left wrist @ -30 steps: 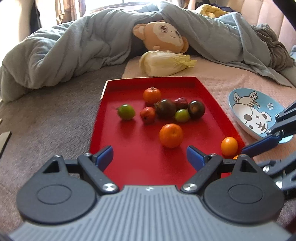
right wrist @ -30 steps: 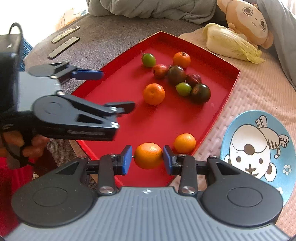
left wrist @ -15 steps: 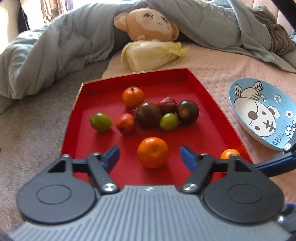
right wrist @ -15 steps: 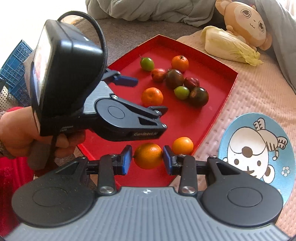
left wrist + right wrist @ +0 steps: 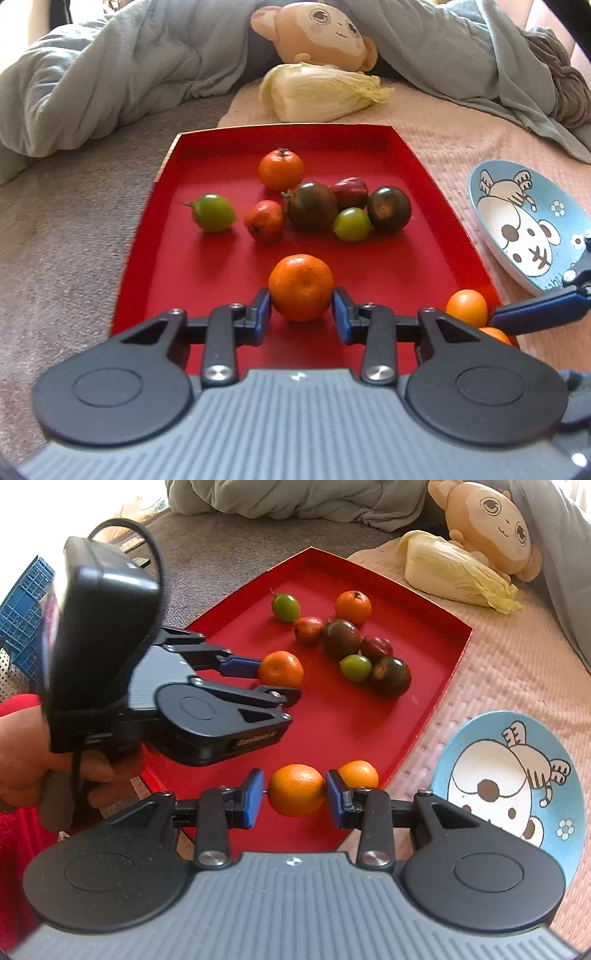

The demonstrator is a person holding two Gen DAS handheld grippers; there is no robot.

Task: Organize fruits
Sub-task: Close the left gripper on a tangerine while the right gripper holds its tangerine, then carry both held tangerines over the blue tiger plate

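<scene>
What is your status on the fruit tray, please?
Left gripper closing around a tangerine on the red tray, contact unclear. Right gripper shut on an orange. Nothing in the way.

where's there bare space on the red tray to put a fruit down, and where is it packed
Bare floor of the red tray lies between its left wall and the lone green fruit, and along the far wall behind the stemmed orange fruit. The middle is crowded: dark fruits and small ones sit bunched together. The near strip holds both grippers, each on an orange.
</scene>
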